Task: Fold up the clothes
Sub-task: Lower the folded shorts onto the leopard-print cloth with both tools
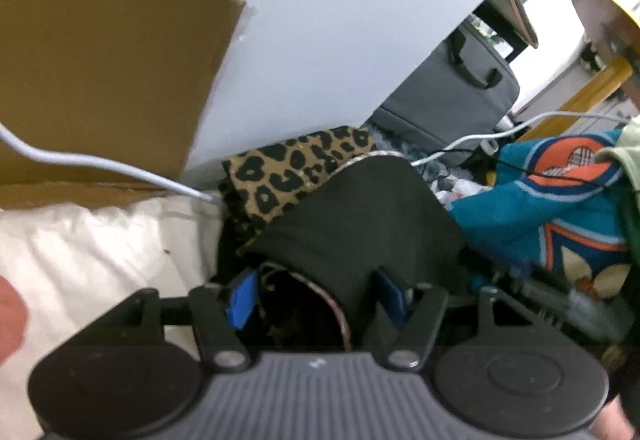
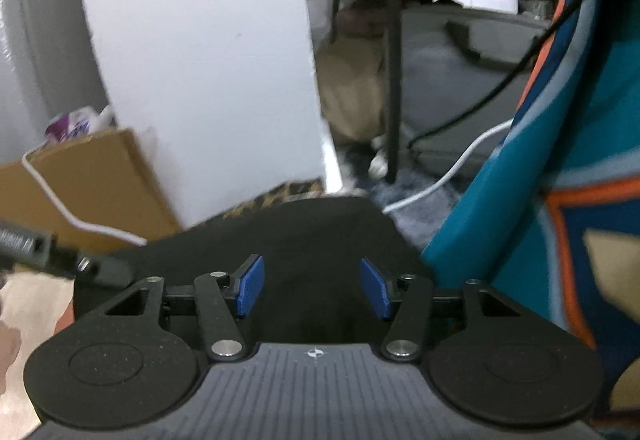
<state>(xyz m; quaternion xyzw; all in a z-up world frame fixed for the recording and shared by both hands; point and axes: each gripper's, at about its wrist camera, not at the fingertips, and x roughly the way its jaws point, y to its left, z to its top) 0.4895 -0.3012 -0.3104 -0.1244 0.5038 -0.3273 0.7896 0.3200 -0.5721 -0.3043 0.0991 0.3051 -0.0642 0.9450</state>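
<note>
A black garment with a leopard-print side lies bunched on white bedding. My left gripper is open, its blue pads wide apart. A fold of the black cloth and its leopard lining lies between them, and the cloth covers part of the right pad. In the right wrist view the same black garment spreads below my right gripper. That gripper is open, with nothing pinched between its fingers. Part of the left gripper's body shows at the left edge.
A cardboard box and a white panel stand close behind the garment. A white cable crosses the box. A teal and orange cloth hangs on the right. A grey bag and a black table leg are farther back.
</note>
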